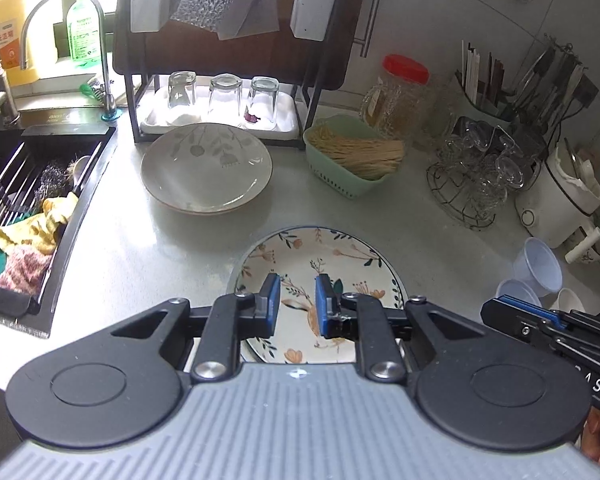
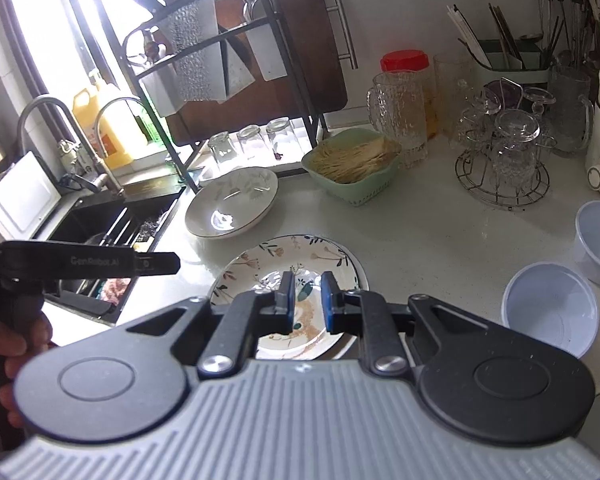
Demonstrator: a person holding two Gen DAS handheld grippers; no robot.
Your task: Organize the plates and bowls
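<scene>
A floral plate (image 1: 320, 264) lies on the white counter right under my left gripper (image 1: 298, 306), whose blue pads stand close together with nothing between them. In the right wrist view the same floral plate (image 2: 268, 268) sits beneath my right gripper (image 2: 308, 300), which is shut and empty too. Behind it rests a grey plate with a leaf pattern (image 1: 206, 168), also in the right wrist view (image 2: 232, 200). Two pale plastic bowls (image 2: 548, 312) stand at the right. Both grippers hover side by side above the floral plate.
A black sink (image 1: 40, 200) with cloths lies to the left. At the back stand a dark rack with three upturned glasses (image 1: 224, 96), a green basket of noodles (image 1: 356, 156), a wire stand of glasses (image 1: 476, 172) and a white cooker (image 1: 560, 196).
</scene>
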